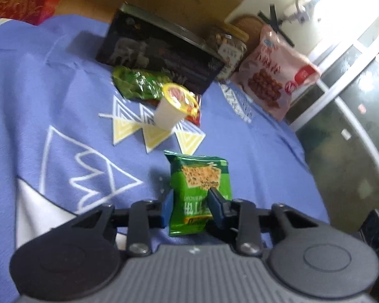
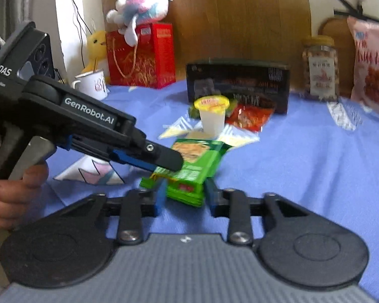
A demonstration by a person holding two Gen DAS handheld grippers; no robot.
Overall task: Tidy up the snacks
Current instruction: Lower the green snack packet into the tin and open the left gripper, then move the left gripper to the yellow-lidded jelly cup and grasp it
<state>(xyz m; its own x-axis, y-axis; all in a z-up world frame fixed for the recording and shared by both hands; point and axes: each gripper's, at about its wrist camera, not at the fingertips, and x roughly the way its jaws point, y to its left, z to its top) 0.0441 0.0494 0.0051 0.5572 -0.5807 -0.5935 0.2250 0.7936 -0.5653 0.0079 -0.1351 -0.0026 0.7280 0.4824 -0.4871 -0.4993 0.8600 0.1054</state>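
I have the green cracker packet (image 1: 198, 192) pinched in my left hand-held gripper (image 1: 190, 203), and its two fingers squeeze the packet's lower half. My right hand-held gripper (image 2: 184, 197) is at the same packet (image 2: 189, 169) from the other side. Its fingers sit on each side of the packet's near end, but I cannot tell if they press it or just wait there.

The packet is up off the blue cloth (image 1: 50, 88), not lying on it.

Just past my left hand-held gripper stands a small jelly cup (image 1: 173, 107) with a yellow lid. Right behind the cup lie a green snack bag (image 1: 139, 84) and a red snack bag (image 2: 249, 117). Farther back are a black box (image 1: 159, 53), a jar of nuts (image 2: 319, 69) and a big pink snack bag (image 1: 275, 75).

I think the job has only begun. The snacks look scattered, and this packet has no place yet.
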